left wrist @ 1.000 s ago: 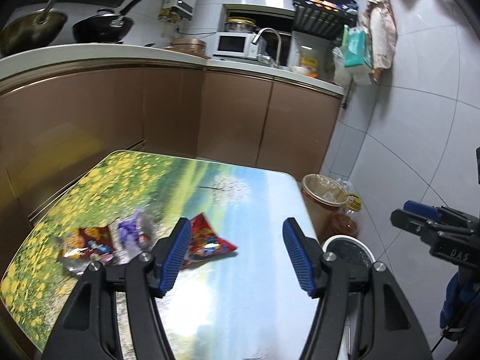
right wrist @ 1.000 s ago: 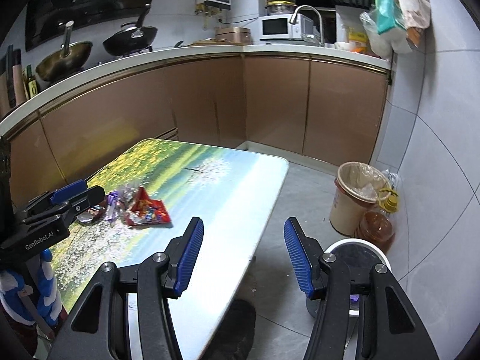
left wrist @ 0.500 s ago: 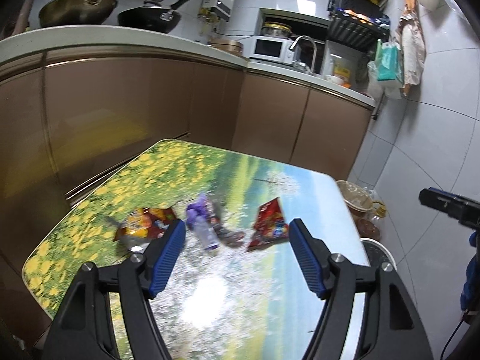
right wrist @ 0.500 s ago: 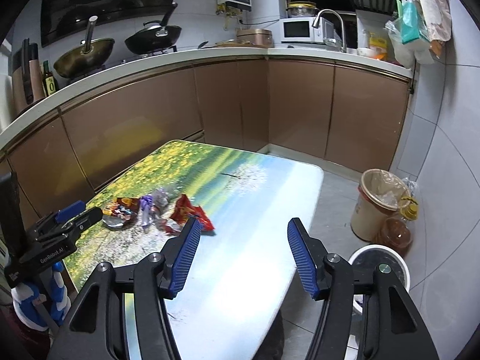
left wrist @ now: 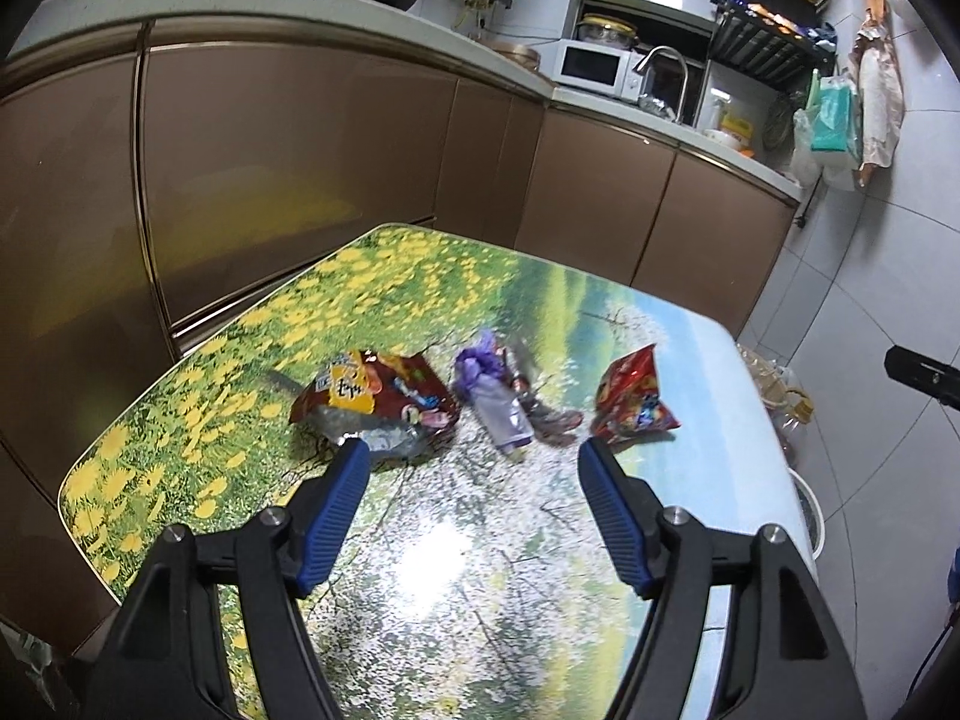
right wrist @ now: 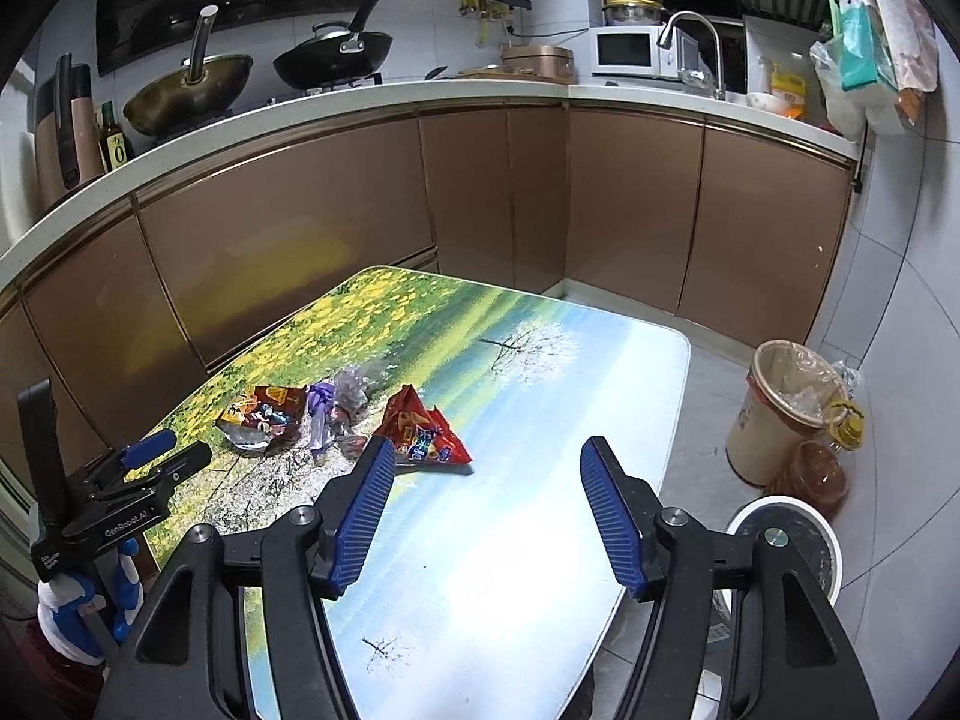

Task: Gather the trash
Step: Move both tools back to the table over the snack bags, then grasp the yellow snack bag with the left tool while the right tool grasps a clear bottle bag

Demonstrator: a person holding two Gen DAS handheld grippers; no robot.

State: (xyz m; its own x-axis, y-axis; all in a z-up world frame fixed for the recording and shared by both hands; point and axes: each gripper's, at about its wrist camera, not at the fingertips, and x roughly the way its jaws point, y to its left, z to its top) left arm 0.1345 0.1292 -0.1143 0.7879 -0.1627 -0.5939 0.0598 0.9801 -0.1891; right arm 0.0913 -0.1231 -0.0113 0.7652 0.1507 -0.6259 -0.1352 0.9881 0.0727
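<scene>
Three pieces of trash lie on the flower-print table (left wrist: 456,570): a brown snack bag (left wrist: 375,399) (right wrist: 261,414) with foil showing, a purple wrapper (left wrist: 495,399) (right wrist: 330,411), and a red snack bag (left wrist: 630,405) (right wrist: 420,432). My left gripper (left wrist: 471,459) hangs open just short of them, the brown bag near its left fingertip, nothing between its fingers. My right gripper (right wrist: 486,459) stands over the table's right half; its jaws are opening and hold nothing. The red bag lies just beyond its left finger.
A lined beige trash bin (right wrist: 786,408) stands on the floor right of the table, beside an oil bottle (right wrist: 819,471) and a round white stool (right wrist: 792,540). Brown kitchen cabinets (right wrist: 480,198) wrap the far and left sides.
The left gripper has swung left and lower toward the wrappers, which now sit ahead of its fingers, and its jaws have widened. The right gripper has drifted over the table and opened a little.
</scene>
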